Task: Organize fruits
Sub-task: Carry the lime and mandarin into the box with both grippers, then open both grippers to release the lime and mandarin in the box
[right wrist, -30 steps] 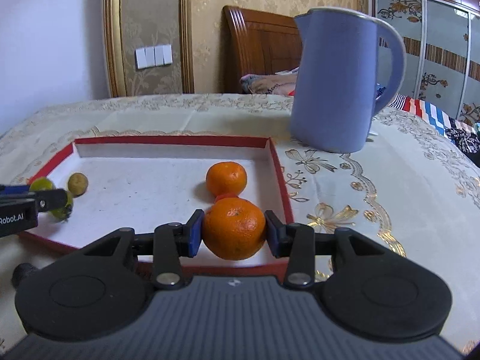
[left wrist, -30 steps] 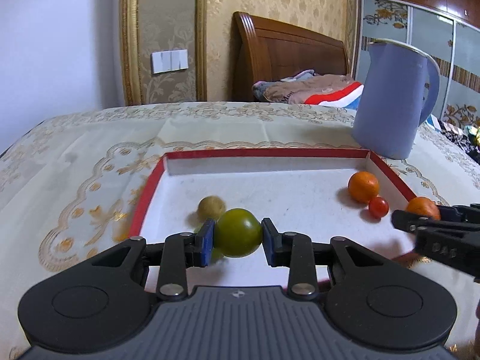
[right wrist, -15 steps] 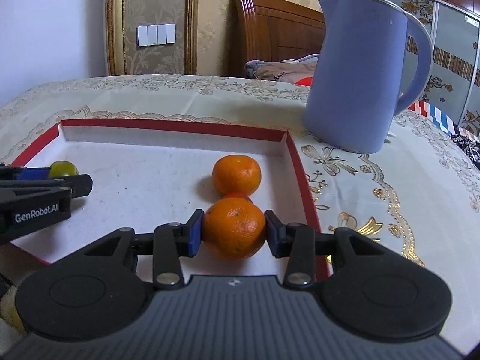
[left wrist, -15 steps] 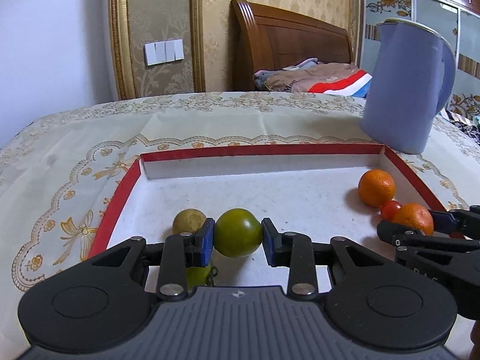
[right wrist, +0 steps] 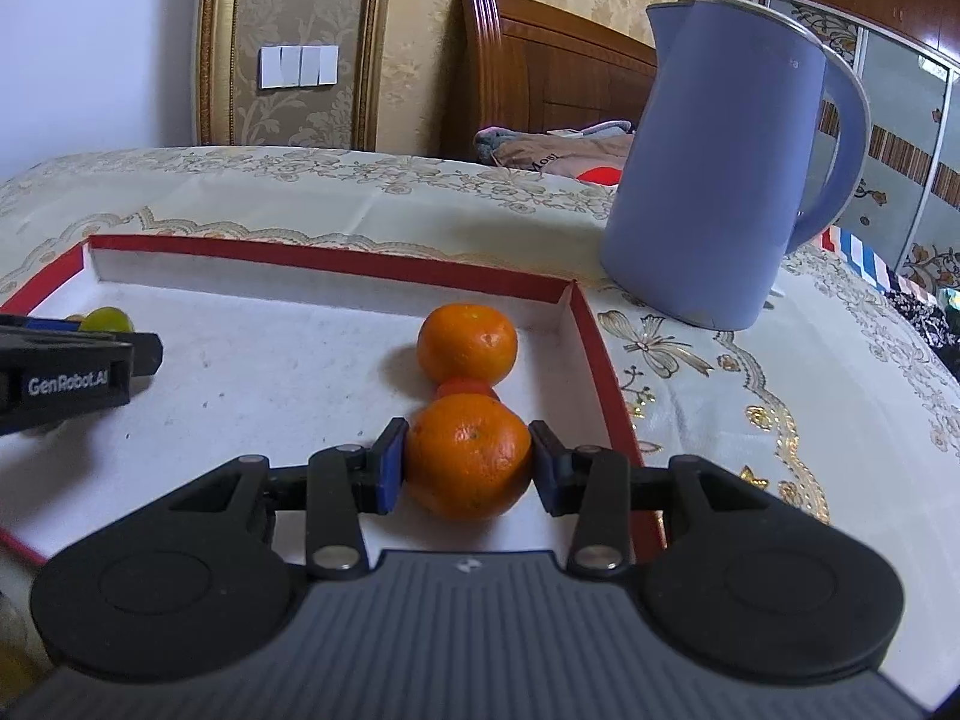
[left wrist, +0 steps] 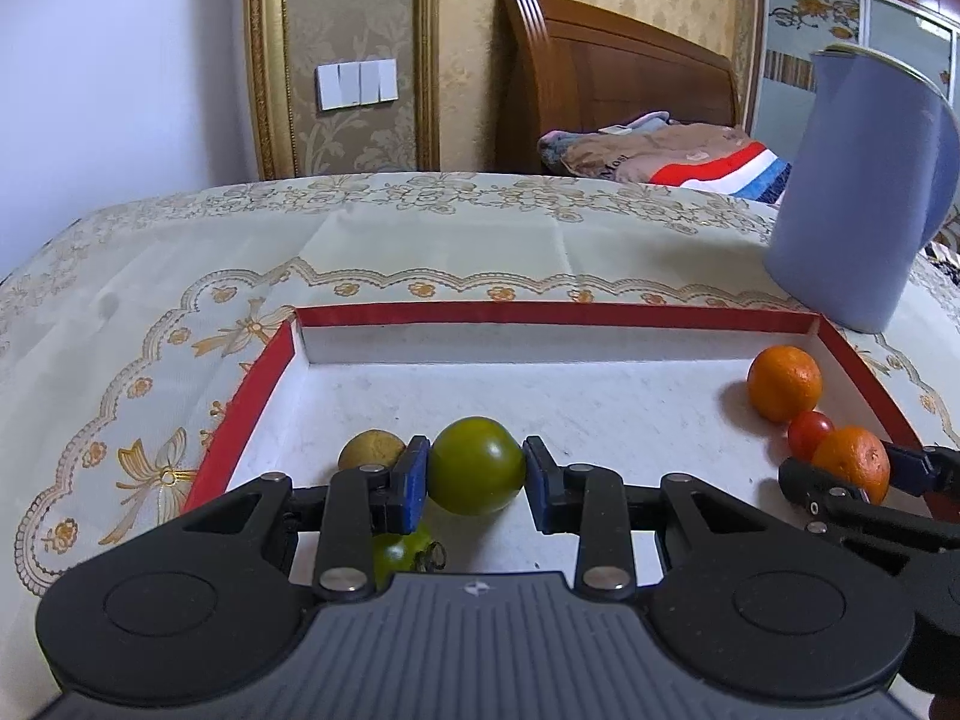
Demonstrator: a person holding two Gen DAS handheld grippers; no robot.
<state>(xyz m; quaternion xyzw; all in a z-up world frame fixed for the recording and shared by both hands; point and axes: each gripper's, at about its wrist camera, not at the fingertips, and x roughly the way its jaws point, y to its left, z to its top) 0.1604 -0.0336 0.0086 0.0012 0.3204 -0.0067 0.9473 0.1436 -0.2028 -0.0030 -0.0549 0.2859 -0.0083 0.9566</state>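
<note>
My left gripper [left wrist: 475, 474] is shut on a green tomato [left wrist: 477, 465] over the left part of a red-rimmed white tray [left wrist: 540, 315]. Behind it lies a small tan fruit [left wrist: 369, 449]; another green tomato [left wrist: 399, 552] lies under the left finger. My right gripper [right wrist: 468, 465] is shut on an orange [right wrist: 468, 456] near the tray's right wall. A second orange [right wrist: 467, 343] and a red cherry tomato [right wrist: 465, 387] lie just beyond it. In the left wrist view the right gripper [left wrist: 852, 474] holds its orange [left wrist: 852, 462] beside the cherry tomato [left wrist: 810, 432].
A tall blue kettle [right wrist: 726, 168] stands on the embroidered tablecloth [left wrist: 150, 360] just past the tray's far right corner. A wooden headboard [left wrist: 612, 72] with folded bedding lies behind the table. The left gripper's body [right wrist: 66, 378] reaches in from the left.
Both grippers have moved forward over the tray with their fruits still held. The tan fruit and the far orange now appear closer, and the lower green tomato shows under the left finger.
</note>
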